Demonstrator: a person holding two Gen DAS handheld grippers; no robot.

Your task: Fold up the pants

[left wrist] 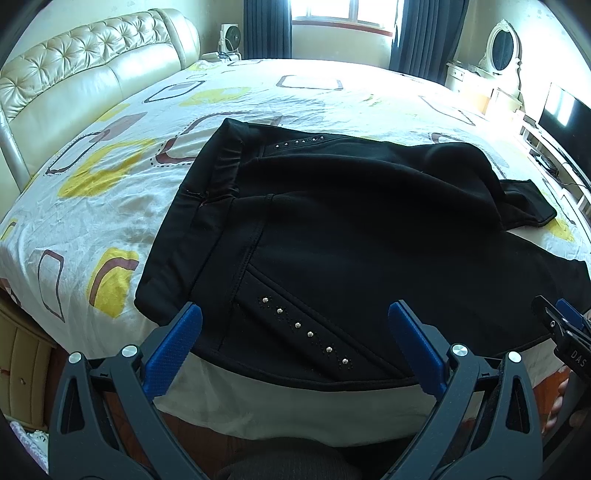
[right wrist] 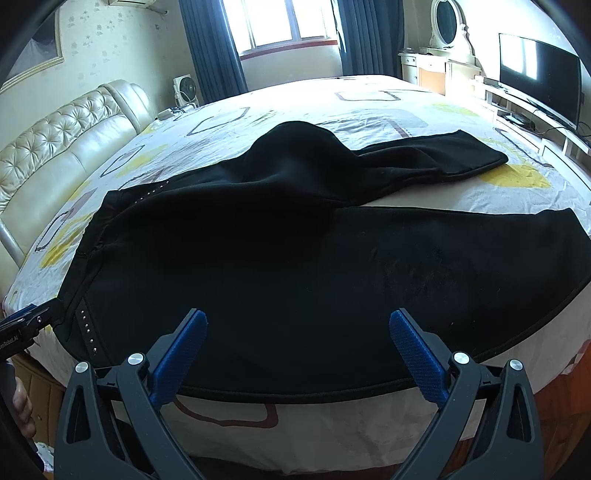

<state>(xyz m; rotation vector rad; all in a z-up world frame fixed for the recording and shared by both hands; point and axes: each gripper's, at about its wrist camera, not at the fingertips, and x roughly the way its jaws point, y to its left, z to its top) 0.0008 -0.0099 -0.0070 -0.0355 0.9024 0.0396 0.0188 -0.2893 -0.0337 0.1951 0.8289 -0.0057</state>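
Observation:
Black pants (left wrist: 332, 229) with rows of silver studs lie spread on the bed, waistband to the left, legs running right. In the right wrist view the pants (right wrist: 295, 266) show one leg along the near bed edge and the other leg bunched up and angled away behind it. My left gripper (left wrist: 295, 317) is open and empty, just above the near edge at the hip with the studs. My right gripper (right wrist: 298, 325) is open and empty, above the near leg's edge. Each gripper shows at the edge of the other's view.
The bed sheet (left wrist: 110, 206) is white with yellow and brown shapes. A padded cream headboard (left wrist: 74, 81) stands at the left. A dresser with oval mirror (right wrist: 447, 29) and a TV (right wrist: 535, 74) stand at the right. A window with dark curtains (right wrist: 288, 22) is behind.

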